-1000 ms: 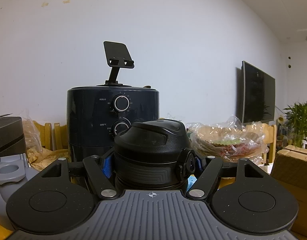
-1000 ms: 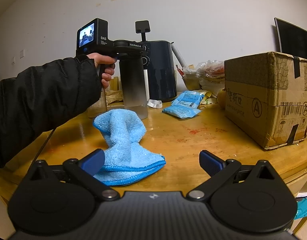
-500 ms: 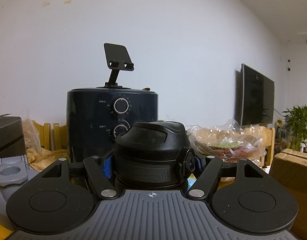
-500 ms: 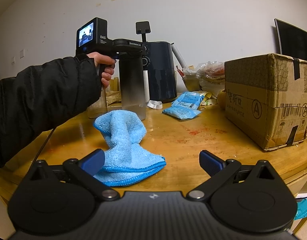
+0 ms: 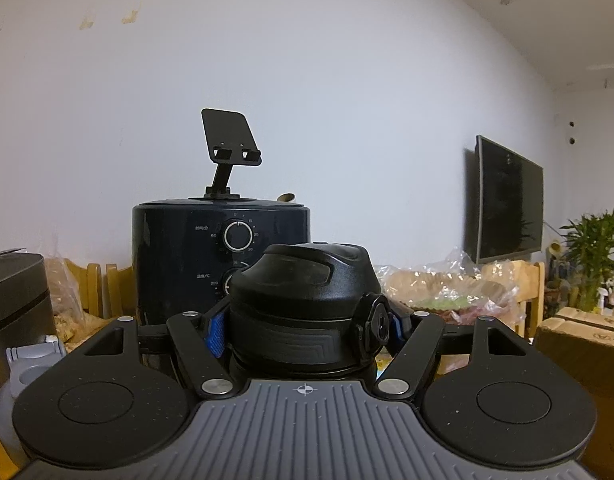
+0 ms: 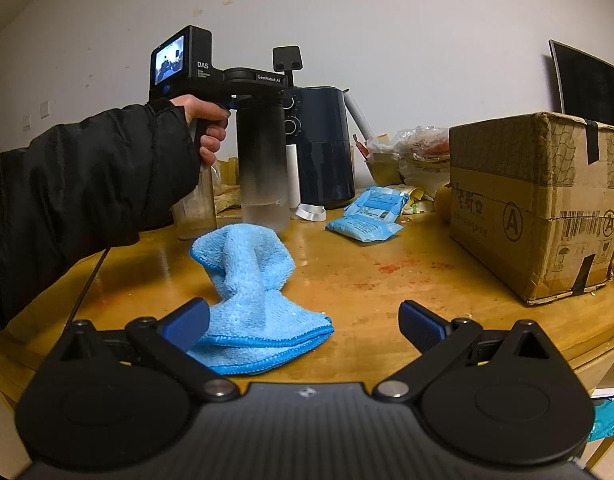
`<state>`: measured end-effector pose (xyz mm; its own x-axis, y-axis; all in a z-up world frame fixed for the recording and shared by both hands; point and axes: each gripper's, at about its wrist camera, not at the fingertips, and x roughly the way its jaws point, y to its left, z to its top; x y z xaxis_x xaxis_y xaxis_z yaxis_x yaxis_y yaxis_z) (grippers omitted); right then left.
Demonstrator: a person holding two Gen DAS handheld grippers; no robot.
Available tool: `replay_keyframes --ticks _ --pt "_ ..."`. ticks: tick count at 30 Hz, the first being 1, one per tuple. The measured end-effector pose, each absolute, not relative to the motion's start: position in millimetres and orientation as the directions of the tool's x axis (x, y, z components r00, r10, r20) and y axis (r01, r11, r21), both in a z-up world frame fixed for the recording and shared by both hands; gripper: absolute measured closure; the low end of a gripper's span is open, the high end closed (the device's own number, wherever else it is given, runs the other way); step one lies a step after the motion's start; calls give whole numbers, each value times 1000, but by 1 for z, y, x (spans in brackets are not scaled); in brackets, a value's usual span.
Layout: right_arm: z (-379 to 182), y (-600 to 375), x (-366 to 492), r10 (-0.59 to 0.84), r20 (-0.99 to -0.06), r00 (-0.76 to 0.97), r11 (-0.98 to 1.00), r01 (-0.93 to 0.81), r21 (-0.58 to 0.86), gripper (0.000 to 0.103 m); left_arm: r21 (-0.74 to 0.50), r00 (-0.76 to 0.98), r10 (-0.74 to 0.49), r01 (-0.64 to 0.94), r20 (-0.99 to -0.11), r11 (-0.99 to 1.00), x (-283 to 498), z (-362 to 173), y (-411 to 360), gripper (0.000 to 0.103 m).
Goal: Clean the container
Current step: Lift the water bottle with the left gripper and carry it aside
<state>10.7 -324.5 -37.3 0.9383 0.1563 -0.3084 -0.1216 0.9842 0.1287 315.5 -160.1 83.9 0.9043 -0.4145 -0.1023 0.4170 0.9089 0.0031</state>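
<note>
Over on the left, the left gripper (image 6: 259,98) has its jaws pinching the black cap (image 5: 303,300) of the bottle (image 6: 262,164), which hangs upright just above the tabletop (image 6: 387,280), right behind the blue cloth (image 6: 251,300). So the container is secured; the wiping looks not yet begun. Moving right, the right gripper (image 6: 305,326) hovers low with jaws spread and empty, the cloth's near edge by its left pad. Next call, I'd say: close on that cloth and bring it to the bottle.
</note>
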Motion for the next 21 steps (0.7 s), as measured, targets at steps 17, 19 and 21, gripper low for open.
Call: replay_keyframes --ticks 17,19,21 --pt "-38 -323 11 159 -310 937 984 -124 130 0 18 895 -438 441 -89 897 302 85 -161 34" --pt "-37 -324 12 159 -308 938 984 -125 129 0 15 894 -440 443 -91 897 300 86 -160 34" --pt "-37 -325 12 160 -307 938 984 -125 128 0 14 892 -443 445 -90 895 297 87 -160 34"
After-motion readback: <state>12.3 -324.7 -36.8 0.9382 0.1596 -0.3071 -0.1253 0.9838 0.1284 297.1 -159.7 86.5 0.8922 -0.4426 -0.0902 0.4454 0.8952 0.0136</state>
